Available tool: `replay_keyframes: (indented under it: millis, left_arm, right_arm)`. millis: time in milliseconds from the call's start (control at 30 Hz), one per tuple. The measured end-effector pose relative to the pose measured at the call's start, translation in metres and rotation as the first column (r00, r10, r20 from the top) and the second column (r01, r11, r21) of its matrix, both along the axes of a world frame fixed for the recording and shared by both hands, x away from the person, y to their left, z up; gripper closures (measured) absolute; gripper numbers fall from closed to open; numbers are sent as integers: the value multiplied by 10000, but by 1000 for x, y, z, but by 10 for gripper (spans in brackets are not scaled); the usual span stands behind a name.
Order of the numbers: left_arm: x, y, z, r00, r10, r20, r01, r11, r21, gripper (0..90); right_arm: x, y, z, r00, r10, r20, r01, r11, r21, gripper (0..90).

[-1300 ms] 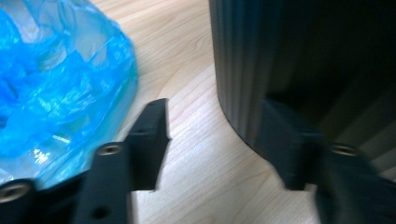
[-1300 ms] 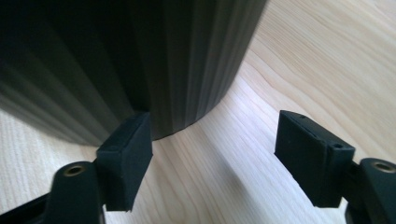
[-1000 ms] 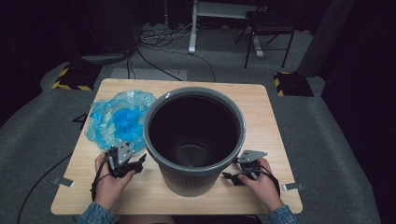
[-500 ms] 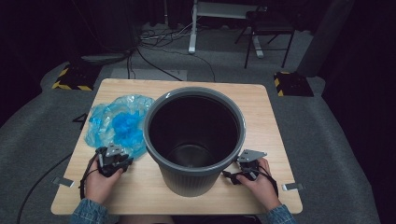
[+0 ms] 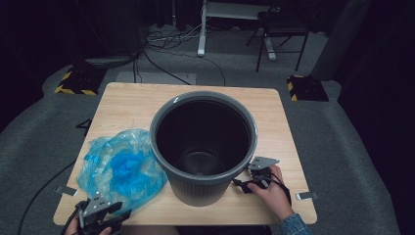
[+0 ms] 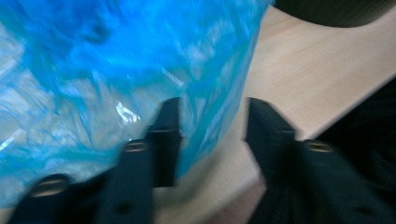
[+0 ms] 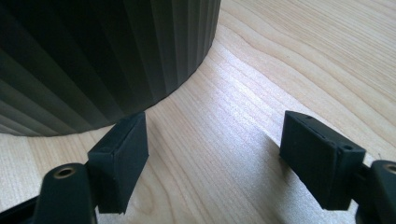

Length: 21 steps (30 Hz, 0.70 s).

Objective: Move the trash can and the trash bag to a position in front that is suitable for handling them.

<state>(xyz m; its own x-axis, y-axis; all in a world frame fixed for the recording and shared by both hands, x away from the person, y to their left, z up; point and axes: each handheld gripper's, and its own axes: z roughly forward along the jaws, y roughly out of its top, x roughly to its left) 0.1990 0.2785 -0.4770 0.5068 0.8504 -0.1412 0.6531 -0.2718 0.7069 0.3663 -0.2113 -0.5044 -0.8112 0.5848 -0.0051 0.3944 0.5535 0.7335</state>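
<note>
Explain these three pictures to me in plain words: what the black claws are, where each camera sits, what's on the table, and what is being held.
No robot here: a person holds a hand-operated claw in each hand. The wide picture is taken from above the person's side, looking down on a wooden table. The left claw sits at the table's near edge, the right claw beside the bin.

The other two pictures come from small cameras riding on the claws, looking along their black jaws.

On the table stand a dark grey ribbed bin, which looks empty, and a crumpled blue plastic bag to its left.

The left claw's view is blurred; its open jaws are at the bag's edge, and I can't tell whether they touch it. The right claw is open over bare wood, holding nothing.
</note>
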Motion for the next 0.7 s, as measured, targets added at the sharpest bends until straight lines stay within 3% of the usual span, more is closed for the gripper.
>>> replay_keyframes:
  millis: [100,200,300,533,600,700]
  left_arm:
    - [-4,0,8,9973,182,713,-164,9996,-249,313]
    - [4,2,19,9933,267,1126,-220,9989,-425,290]
    - [17,4,29,9907,419,1293,-368,9984,-421,284]
    - [69,4,43,9825,832,1666,-772,9961,-426,289]
    - [86,5,39,9790,1002,1775,-938,9946,-443,297]
    - [110,7,25,9800,1216,1575,-1196,9926,-224,306]
  right_arm:
    - [0,0,0,10000,-20,0,20,10000,2,232]
    - [0,0,0,10000,-22,-3,22,10000,1,231]
    - [0,0,0,10000,-44,-3,44,10000,-13,230]
    - [0,0,0,10000,57,-74,-57,10000,-38,196]
    - [0,0,0,9999,60,-93,-60,10000,-18,196]
    - [0,1,0,9998,142,-118,-142,9999,-47,167]
